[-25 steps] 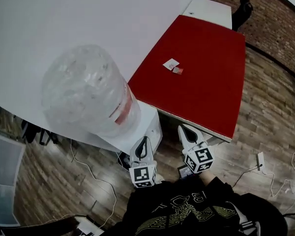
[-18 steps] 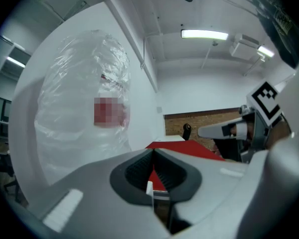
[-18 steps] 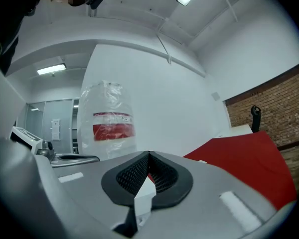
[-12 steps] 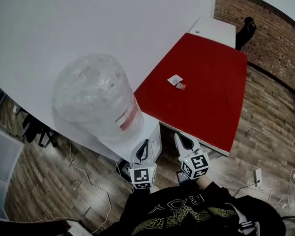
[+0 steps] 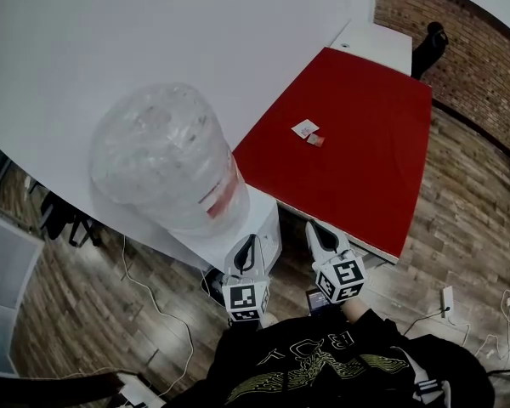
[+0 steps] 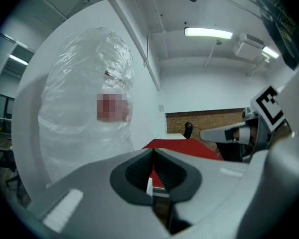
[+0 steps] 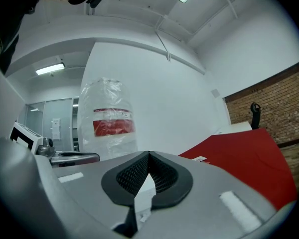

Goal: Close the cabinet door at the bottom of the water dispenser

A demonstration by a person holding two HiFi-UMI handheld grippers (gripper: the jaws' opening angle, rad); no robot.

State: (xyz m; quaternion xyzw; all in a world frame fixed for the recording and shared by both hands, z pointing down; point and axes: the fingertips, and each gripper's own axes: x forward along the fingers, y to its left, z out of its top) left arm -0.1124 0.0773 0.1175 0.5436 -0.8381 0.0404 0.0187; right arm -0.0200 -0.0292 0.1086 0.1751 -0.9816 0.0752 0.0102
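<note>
Water bottle (image 5: 166, 155) tops dispenser (image 5: 257, 228); cabinet door at dispenser's foot hidden from above. Left gripper (image 5: 249, 246) before dispenser, fingers pressed together, empty. Right gripper (image 5: 317, 230) likewise closed, empty, near red counter (image 5: 357, 143) edge.

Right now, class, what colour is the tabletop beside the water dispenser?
The tabletop is plain red, shown best in the head view.

Head camera steeply down; gripper cameras level, seemingly low; all share dispenser bottle (image 5: 161, 155), red table (image 5: 361, 172).
</note>
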